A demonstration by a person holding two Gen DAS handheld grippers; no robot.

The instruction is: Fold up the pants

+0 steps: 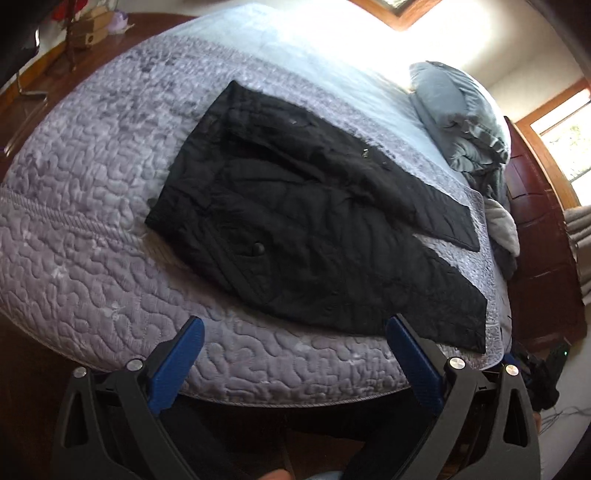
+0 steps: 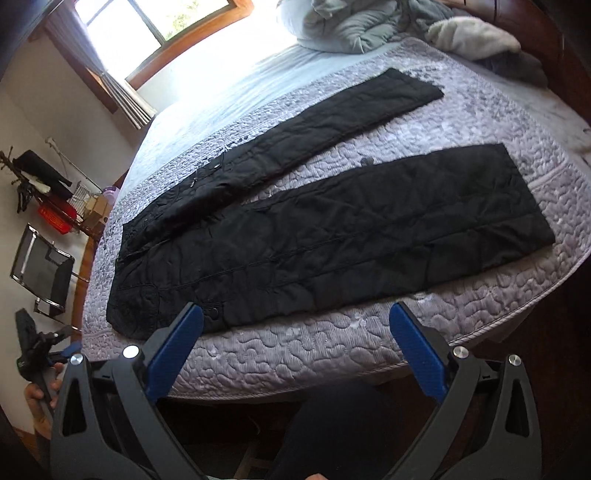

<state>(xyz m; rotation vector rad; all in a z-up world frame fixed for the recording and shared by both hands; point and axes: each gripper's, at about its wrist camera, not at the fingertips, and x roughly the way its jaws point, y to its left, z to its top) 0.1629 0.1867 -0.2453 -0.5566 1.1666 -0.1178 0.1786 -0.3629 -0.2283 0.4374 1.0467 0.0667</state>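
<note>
Quilted lilac-grey bedspread (image 2: 369, 354), pebbled stitch pattern, covers the bed and is the reference for everything else. Black pants (image 2: 332, 236) lie flat on it, unfolded, legs apart in a V. Fabric is quilted too, matte, lightly creased. The long axis runs along the bedspread's near edge: waistband toward the left end, cuffs toward the right end. Near leg (image 2: 424, 214) sits just inside that edge, far leg (image 2: 332, 122) angles away toward the grey bedding pile (image 2: 354, 26) at the head end.

Left gripper (image 1: 295, 332) hangs off the near edge, jaws spread wide, nothing held, facing the waist and hip area. Right gripper (image 2: 297, 319) is also off the near edge, jaws spread, empty, facing the near leg about mid-length. Blue pads are ribbed.

My read: nothing folded yet. Left is nearer the waistband, right nearer the cuffs. Small button (image 2: 214, 313) marks the pocket at the hip.
</note>
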